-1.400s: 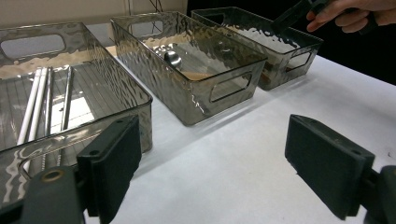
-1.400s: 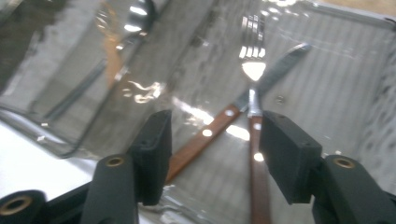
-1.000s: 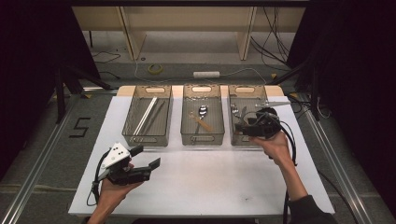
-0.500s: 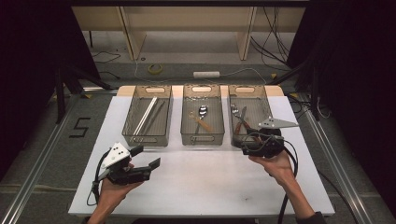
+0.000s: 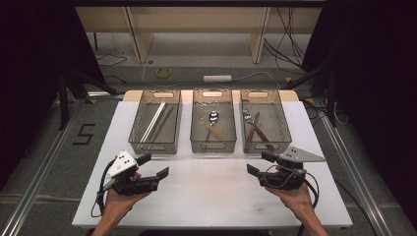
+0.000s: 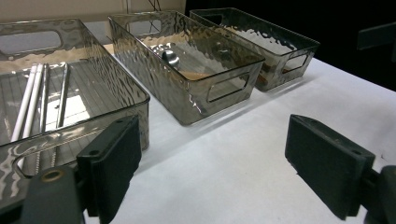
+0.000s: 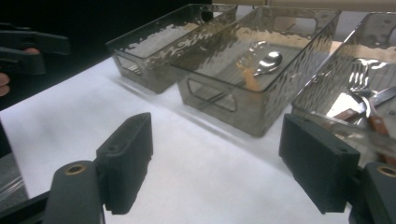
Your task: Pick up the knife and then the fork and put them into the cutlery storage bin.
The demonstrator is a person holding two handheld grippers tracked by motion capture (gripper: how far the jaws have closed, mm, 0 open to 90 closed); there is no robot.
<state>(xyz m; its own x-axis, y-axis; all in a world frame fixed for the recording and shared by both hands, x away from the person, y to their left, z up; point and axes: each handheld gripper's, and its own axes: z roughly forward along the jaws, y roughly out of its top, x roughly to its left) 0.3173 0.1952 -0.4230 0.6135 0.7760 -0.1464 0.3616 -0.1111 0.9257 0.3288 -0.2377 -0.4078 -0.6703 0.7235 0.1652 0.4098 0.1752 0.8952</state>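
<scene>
Cutlery sat sorted in three bins (image 5: 213, 142), counter (image 5: 211, 196) bare, both grippers (image 5: 151, 167) (image 5: 262, 164) empty with fingers wide, sorting apparently finished.

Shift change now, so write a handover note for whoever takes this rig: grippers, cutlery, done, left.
Left gripper: open, nothing held, above the white table before the left bin.
Right gripper: open, nothing held, before the right bin.
Left bin holds chopsticks; middle bin a spoon; right bin a fork and knife.
Done: cutlery looks sorted, none on the table.
Left: apparently nothing to pick up.
</scene>
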